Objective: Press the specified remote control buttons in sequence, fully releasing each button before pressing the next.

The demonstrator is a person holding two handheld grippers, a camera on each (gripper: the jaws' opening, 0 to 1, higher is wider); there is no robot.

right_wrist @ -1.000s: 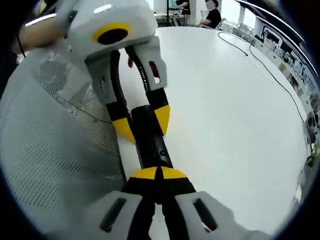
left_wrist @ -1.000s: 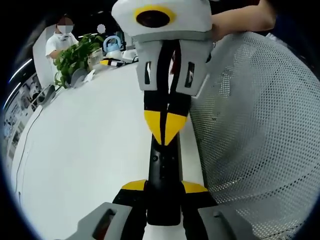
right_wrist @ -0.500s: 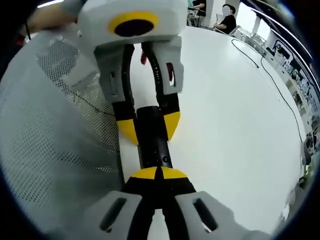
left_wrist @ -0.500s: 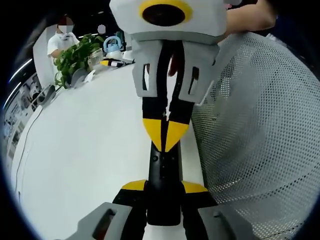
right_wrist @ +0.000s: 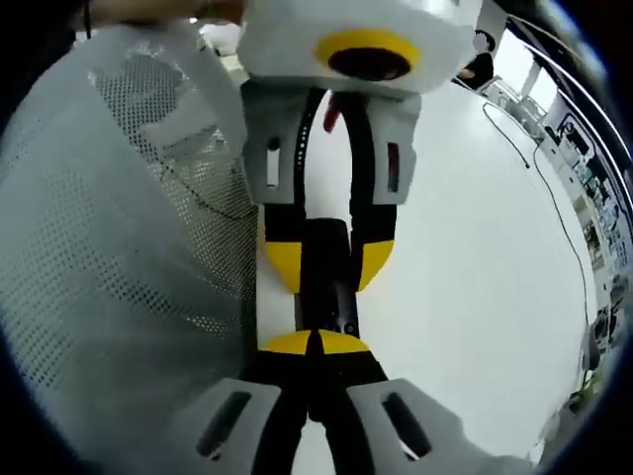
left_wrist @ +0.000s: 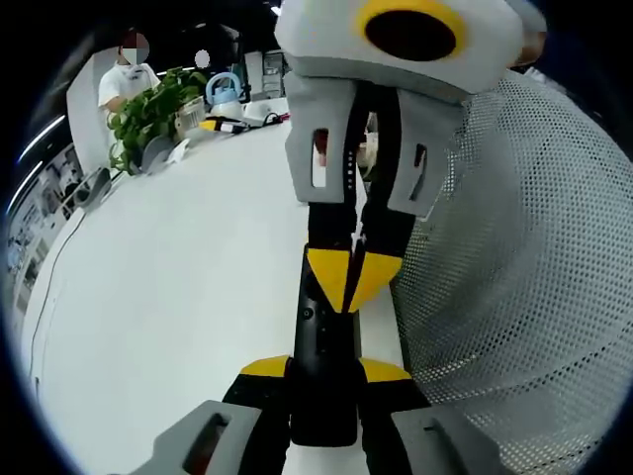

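Remote: the black remote control point(left_wrist: 322, 366) lies lengthwise on the white table point(left_wrist: 168, 297), its near end at 6 o'clock in the left gripper view, between your own yellow-tipped jaws.
Left gripper: your left gripper point(left_wrist: 323, 374) grasps the remote by its two long sides, jaws clenched on the body; in the right gripper view the same gripper point(right_wrist: 326, 265) sits at 12 o'clock, straddling the far end.
Right gripper: your right gripper point(right_wrist: 316, 343) has its jaws closed tip to tip, clasping nothing, the joined tips resting on the remote's upper face; in the left gripper view point(left_wrist: 350, 280) they point down from 12 o'clock.
Change: against half a second ago the right tips stand further along the remote toward your left jaws, covering more of its face, and the small round button point(left_wrist: 308, 314) now lies just beside them at their 8 o'clock.
Meaning: you appear to be lining up or starting a press on a button nearer the held end; I judge the sequence unfinished.
Hedge: whether a button is actually depressed under the tips cannot be told, the tips hide it.
Surroundings: a white mesh surface point(left_wrist: 514, 257) fills 3 o'clock; a green plant point(left_wrist: 148, 109) and a person stand at 10 o'clock, well apart.
Risk: lift fully clear before the next press.
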